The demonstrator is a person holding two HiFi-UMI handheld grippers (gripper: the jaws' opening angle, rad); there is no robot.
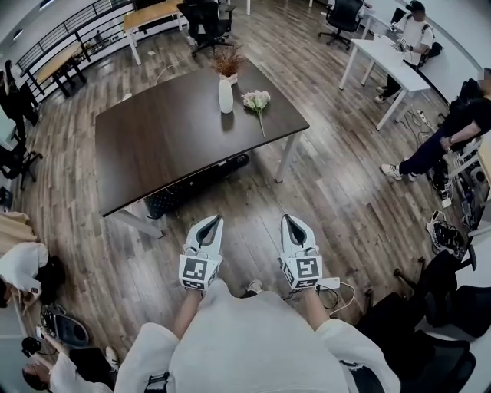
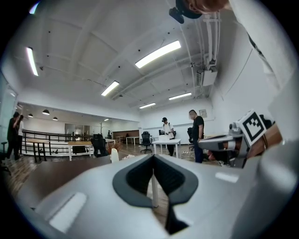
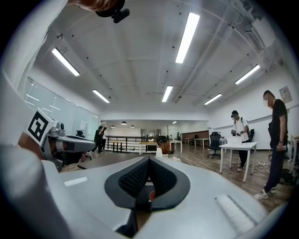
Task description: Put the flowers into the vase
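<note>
A white vase (image 1: 225, 95) with dried brown stems stands upright near the far edge of a dark table (image 1: 169, 138). A bunch of pale pink flowers (image 1: 257, 102) lies on the tabletop just right of it, stem toward me. My left gripper (image 1: 210, 225) and right gripper (image 1: 291, 224) are held side by side over the floor, well short of the table, both shut and empty. The vase (image 2: 114, 156) is small and distant in the left gripper view. In the right gripper view the vase (image 3: 159, 152) and flowers (image 3: 174, 159) are equally far off.
Wooden floor lies between me and the table. A white desk (image 1: 387, 63) with people near it stands at the right, office chairs (image 1: 205, 19) at the back, a railing (image 1: 61, 38) at the far left. Bags and a person crouch at the lower left.
</note>
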